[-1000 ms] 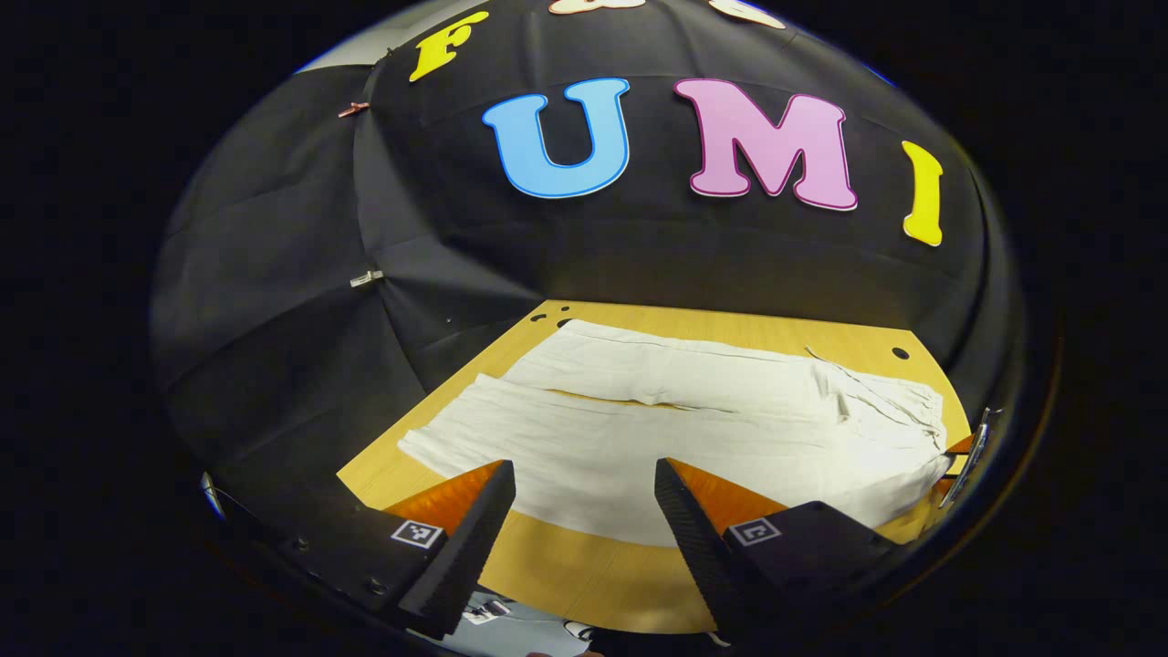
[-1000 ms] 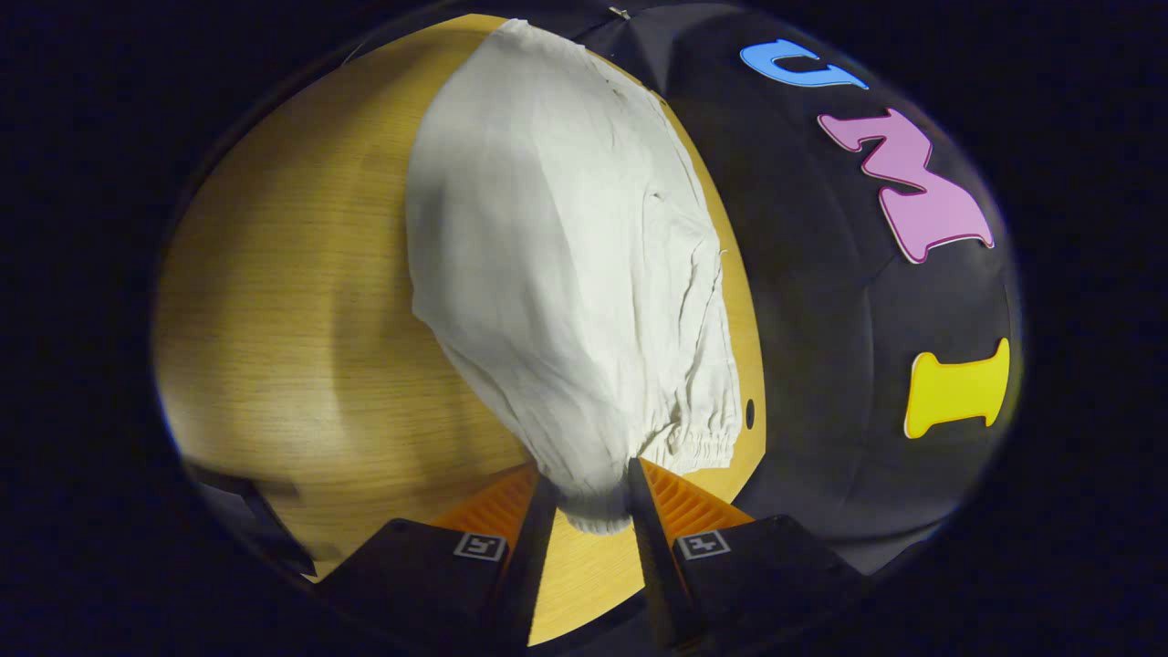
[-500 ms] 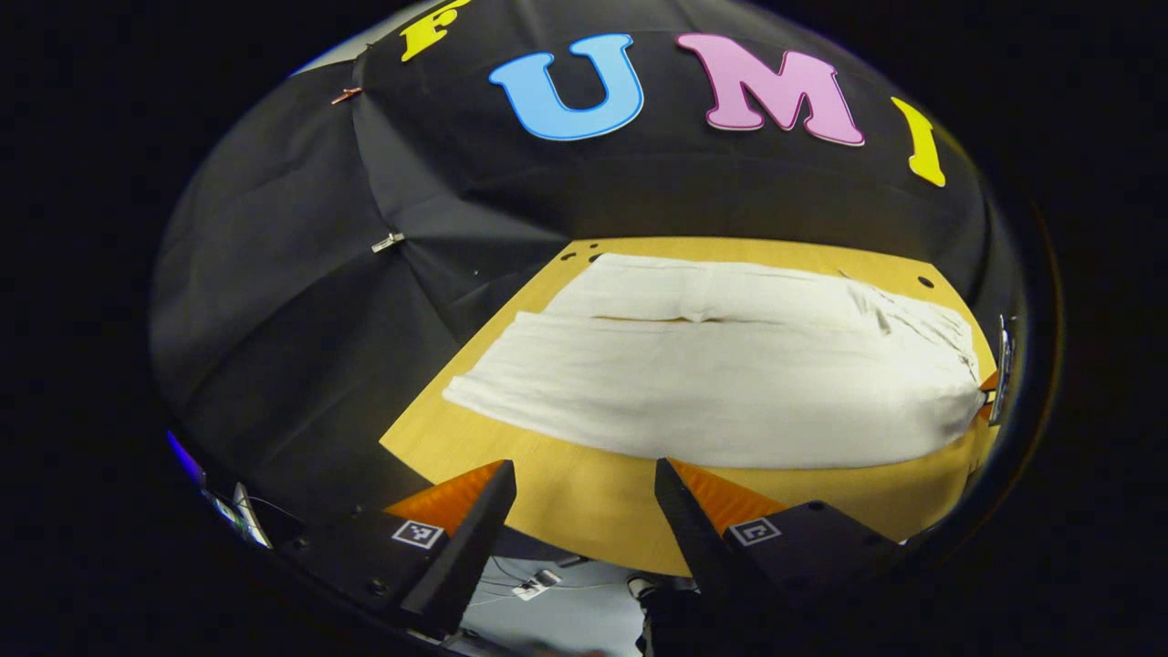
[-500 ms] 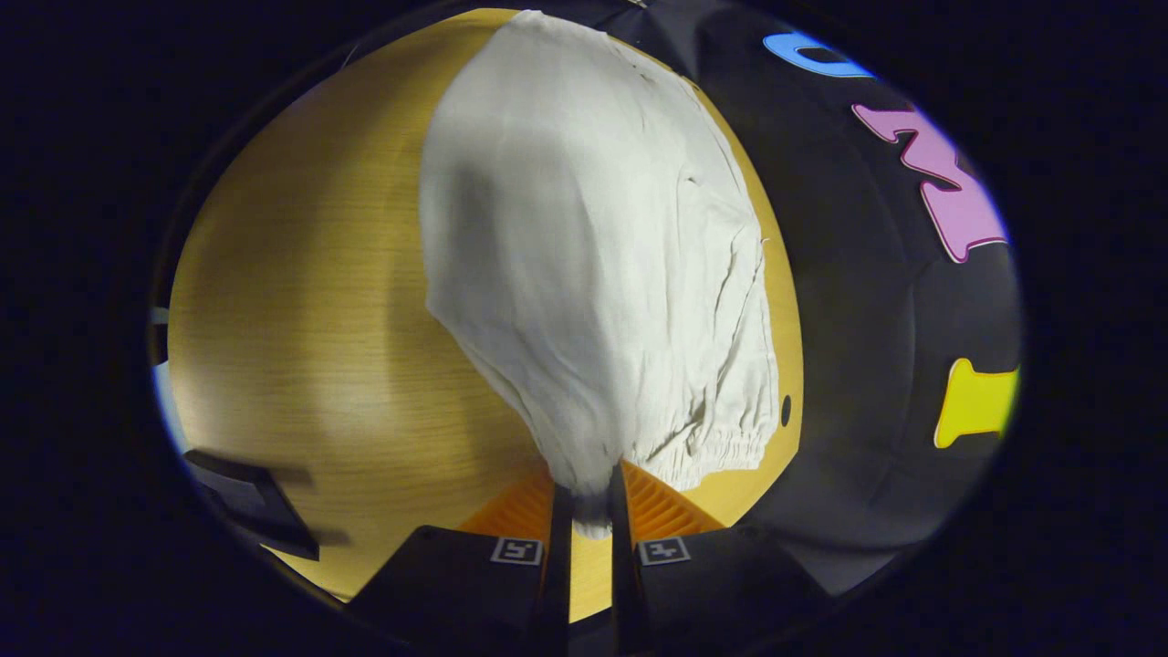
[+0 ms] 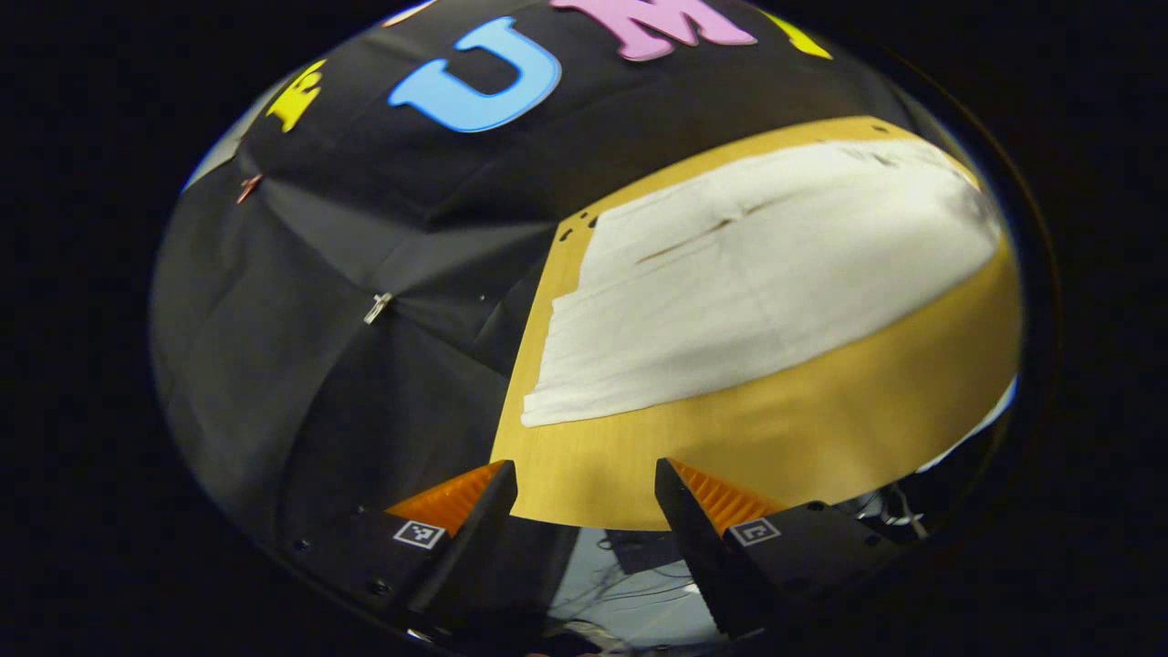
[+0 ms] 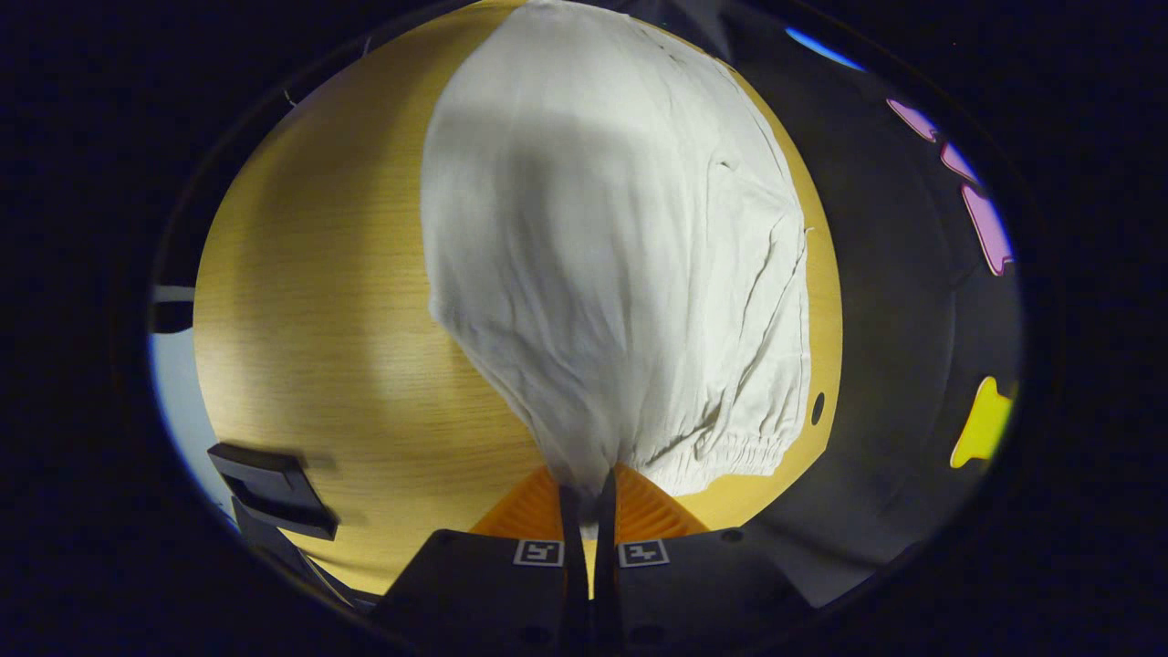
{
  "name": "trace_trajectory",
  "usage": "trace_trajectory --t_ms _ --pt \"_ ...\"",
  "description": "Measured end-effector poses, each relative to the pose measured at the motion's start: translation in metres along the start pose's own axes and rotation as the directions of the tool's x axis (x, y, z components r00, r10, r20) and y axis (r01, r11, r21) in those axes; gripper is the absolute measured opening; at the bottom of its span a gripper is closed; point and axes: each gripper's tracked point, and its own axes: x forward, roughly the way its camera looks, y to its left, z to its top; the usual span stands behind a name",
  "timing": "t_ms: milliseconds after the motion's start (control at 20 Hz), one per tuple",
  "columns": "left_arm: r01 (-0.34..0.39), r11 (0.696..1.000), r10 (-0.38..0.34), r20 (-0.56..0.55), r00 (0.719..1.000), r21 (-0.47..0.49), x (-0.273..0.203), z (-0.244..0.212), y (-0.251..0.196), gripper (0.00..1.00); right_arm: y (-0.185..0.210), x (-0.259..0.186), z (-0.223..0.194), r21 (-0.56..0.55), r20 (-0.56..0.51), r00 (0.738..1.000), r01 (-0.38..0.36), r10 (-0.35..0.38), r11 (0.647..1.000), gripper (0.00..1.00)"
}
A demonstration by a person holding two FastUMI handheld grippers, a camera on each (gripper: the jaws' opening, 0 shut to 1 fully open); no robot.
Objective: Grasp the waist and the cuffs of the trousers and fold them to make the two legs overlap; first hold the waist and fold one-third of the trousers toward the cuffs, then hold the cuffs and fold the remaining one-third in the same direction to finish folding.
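**R clamped on waist, L wide & empty**

R gripper: I see both fingers pinched on the near waist corner of the trousers, fabric bunched up into the tips. Trousers lie flat on the table, legs running away from R toward the far end. L gripper: fingers spread wide, nothing between, hanging over the table edge, apart from the trousers. Cuffs sit at the table's end nearest the booth wall.
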Motion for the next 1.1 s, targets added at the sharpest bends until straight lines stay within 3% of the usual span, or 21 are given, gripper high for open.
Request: trace_trajectory --t_ms 350,550,650,800,1000,1100 --pt "0.081 0.966 -0.074 -0.035 0.997 0.247 0.086 -0.039 0.042 0.96 -0.002 0.003 -0.006 -0.09 -0.062 0.998 0.011 -0.017 0.996 0.06" --pt "0.117 0.912 -0.125 -0.005 0.992 0.394 0.125 -0.028 0.057 0.96 -0.005 0.007 -0.01 -0.109 -0.084 0.996 0.008 -0.017 0.994 0.06" --pt "0.155 0.868 -0.18 0.008 0.984 0.473 0.144 -0.013 0.053 0.96 -0.007 0.008 -0.013 -0.124 -0.086 0.996 0.0 -0.011 0.992 0.06" --pt "0.218 0.771 -0.276 0.006 0.961 0.598 0.165 0.001 0.041 0.96 -0.012 0.01 -0.015 -0.139 -0.103 0.994 0.018 -0.032 0.99 0.07" --pt "0.292 0.653 -0.375 -0.036 0.926 0.699 0.173 0.013 0.026 0.84 -0.011 0.009 -0.016 -0.151 -0.109 0.993 0.031 -0.048 0.988 0.07" --pt "0.348 0.603 -0.417 -0.089 0.905 0.718 0.171 0.013 0.021 0.72 -0.012 0.008 -0.015 -0.159 -0.116 0.992 0.034 -0.053 0.987 0.06"
